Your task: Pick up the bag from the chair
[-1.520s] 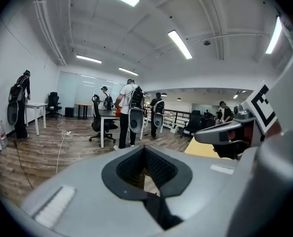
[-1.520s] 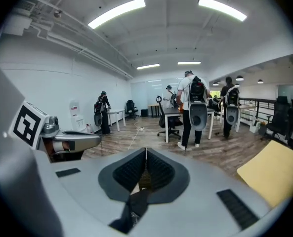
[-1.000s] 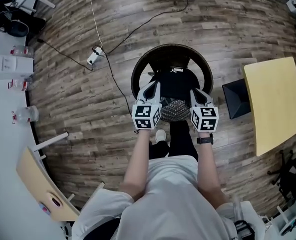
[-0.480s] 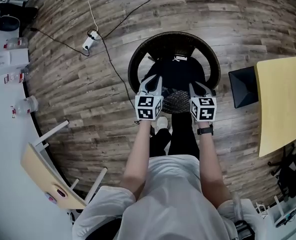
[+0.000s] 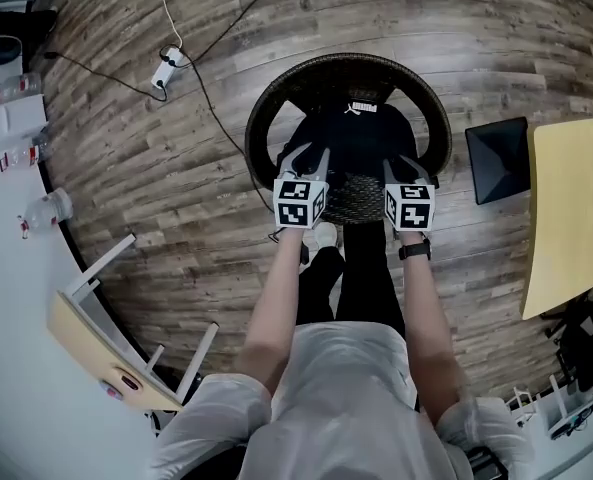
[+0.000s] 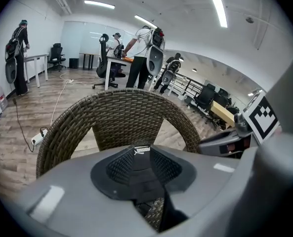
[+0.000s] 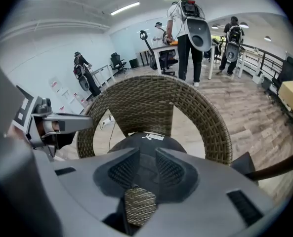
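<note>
A black bag (image 5: pixel 361 136) with a white label lies on the seat of a round wicker chair (image 5: pixel 260 128). My left gripper (image 5: pixel 310 154) hangs over the bag's front left, my right gripper (image 5: pixel 401 160) over its front right. Both sets of jaws have just been opening and stand a little apart, with nothing pressed between the pads. In the left gripper view the bag (image 6: pixel 142 149) shows through the gap of the left gripper (image 6: pixel 141 158), in front of the chair's back (image 6: pixel 121 112). The right gripper (image 7: pixel 147 158) likewise frames the bag (image 7: pixel 147 140).
A yellow table (image 5: pixel 576 208) and a black box (image 5: pixel 501 158) stand right of the chair. A power strip (image 5: pixel 164 66) with cables lies on the wood floor at the upper left. A white table (image 5: pixel 1 168) with bottles runs along the left. People (image 6: pixel 146 58) stand in the background.
Both grippers have come down side by side toward the chair and now sit close over the bag's front edge. The head view has drawn nearer to the chair.
</note>
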The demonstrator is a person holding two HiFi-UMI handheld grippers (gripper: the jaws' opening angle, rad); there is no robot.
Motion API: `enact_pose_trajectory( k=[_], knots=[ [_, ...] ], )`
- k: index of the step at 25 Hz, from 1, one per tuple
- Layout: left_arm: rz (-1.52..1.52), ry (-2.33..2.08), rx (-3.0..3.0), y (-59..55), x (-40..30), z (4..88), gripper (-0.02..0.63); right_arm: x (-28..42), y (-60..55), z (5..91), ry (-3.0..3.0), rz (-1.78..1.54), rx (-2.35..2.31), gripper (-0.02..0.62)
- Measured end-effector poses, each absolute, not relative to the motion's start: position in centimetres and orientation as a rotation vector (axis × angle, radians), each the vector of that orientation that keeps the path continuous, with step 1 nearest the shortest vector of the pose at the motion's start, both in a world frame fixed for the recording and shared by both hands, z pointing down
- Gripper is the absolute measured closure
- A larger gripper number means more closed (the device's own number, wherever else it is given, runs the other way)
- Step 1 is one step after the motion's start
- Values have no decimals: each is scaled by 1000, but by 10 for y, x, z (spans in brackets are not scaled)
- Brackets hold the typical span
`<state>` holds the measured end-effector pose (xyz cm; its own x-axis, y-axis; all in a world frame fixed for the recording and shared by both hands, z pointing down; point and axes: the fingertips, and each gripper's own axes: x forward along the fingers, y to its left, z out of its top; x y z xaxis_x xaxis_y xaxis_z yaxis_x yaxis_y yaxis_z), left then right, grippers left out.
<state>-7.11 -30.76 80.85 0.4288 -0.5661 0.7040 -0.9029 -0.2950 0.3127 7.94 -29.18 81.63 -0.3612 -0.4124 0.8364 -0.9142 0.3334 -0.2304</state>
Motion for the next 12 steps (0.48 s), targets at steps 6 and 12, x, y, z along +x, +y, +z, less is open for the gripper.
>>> enact_pose_trajectory(
  k=[6,12],
  knots=[
    [697,-1170,1938,-313,-67,860,469,85,-303,865,-1866,986,1122,416],
    [762,-1130,1888,-314,-70,904,416,99,-309,907,-1822,1024,1107,375]
  ],
)
